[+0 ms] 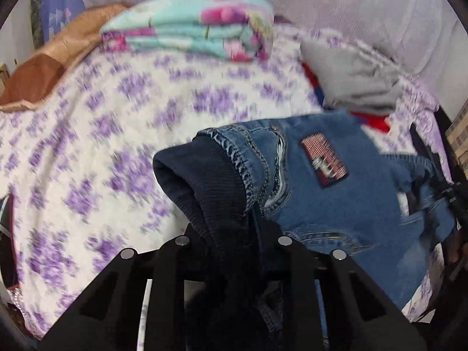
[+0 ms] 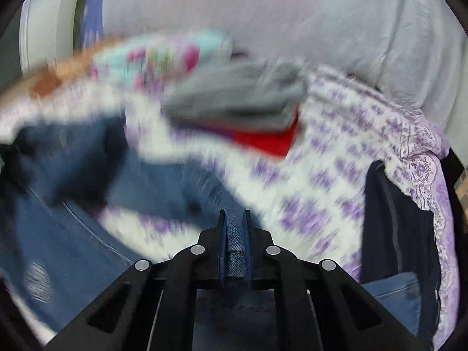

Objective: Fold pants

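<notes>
1. Here, my left gripper (image 1: 234, 228) is clamped on the jeans (image 1: 336, 193) at the dark ribbed waistband; its fingertips are buried in the cloth, so I cannot see them.
2. My right gripper (image 2: 235, 228) is closed on a narrow strip of the jeans (image 2: 235, 248), denim pinched between both fingers.
3. The jeans are held above the bed (image 1: 102, 122), which has a white cover with purple flowers; in the right wrist view they trail blurred toward the left edge.
4. The striped patch (image 1: 323, 158) on the denim is too blurred to read.
5. Toward the bed's far edge lies a folded floral quilt (image 1: 190, 26); at its far right, a grey garment (image 1: 351, 79) lies on something red (image 1: 374, 121), mostly hidden.
6. A dark garment (image 2: 397, 228) hangs at the bed's right edge, cut off below.
</notes>
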A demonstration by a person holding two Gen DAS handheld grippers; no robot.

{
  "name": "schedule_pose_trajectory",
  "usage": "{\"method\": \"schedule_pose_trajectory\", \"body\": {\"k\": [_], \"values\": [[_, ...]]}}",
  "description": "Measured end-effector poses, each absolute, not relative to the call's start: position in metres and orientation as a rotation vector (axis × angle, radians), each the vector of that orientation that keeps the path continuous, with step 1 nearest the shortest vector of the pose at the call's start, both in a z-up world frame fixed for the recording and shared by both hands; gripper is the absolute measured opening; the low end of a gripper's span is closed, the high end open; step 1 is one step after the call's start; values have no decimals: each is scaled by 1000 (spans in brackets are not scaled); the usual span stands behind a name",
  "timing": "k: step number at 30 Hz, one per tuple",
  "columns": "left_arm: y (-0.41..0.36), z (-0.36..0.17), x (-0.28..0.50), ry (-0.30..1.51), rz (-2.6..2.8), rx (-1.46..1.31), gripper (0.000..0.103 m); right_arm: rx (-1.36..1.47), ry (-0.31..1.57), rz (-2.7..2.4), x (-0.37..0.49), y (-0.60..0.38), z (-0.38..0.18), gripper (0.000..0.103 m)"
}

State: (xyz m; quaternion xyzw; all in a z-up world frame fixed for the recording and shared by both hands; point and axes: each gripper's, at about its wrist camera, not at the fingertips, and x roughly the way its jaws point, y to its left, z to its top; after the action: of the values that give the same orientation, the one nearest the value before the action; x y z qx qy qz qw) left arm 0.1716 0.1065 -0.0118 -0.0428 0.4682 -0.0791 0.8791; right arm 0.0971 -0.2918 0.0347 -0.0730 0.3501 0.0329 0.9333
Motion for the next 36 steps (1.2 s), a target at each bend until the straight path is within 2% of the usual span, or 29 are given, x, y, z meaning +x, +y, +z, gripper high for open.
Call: {"method": "schedule_pose_trajectory", "body": {"k": [5, 10, 11, 12, 14, 16, 21, 23, 29, 31, 32, 33, 36], "values": [[113, 14, 168, 916, -149, -124, 22, 57, 692, 32, 108, -369, 92, 11], [120, 13, 177, 936, -132, -145, 26, 270, 829, -81, 171, -451, 79, 13], [121, 8, 184, 954, -121, -137, 29, 286, 863, -106, 184, -461, 68, 26], [122, -1, 196, 991, -103, -112, 32, 261, 918, -157, 206, -471, 52, 50], [125, -18, 210, 1053, -80, -110, 32, 192, 896, -285, 219, -481, 33, 64], [123, -28, 216, 1073, -62, -97, 32, 190, 848, -313, 217, -484, 26, 65], [124, -28, 208, 1049, -58, -91, 35, 210, 833, -176, 195, -479, 18, 86], [125, -31, 208, 1050, -51, -90, 36, 177, 835, -171, 192, -483, 9, 88], [127, -35, 206, 1042, -33, -112, 40, 186, 860, -116, 212, -489, -15, 87], [129, -35, 204, 1039, -27, -114, 44, 198, 893, -76, 225, -484, -24, 64], [130, -36, 203, 1038, -24, -118, 44, 188, 927, -94, 233, -483, -29, 25], [131, -36, 203, 1040, -22, -126, 45, 194, 956, -118, 237, -484, -34, 18], [131, -33, 201, 1030, -21, -129, 45, 236, 925, -110, 218, -485, -14, 13]]}}
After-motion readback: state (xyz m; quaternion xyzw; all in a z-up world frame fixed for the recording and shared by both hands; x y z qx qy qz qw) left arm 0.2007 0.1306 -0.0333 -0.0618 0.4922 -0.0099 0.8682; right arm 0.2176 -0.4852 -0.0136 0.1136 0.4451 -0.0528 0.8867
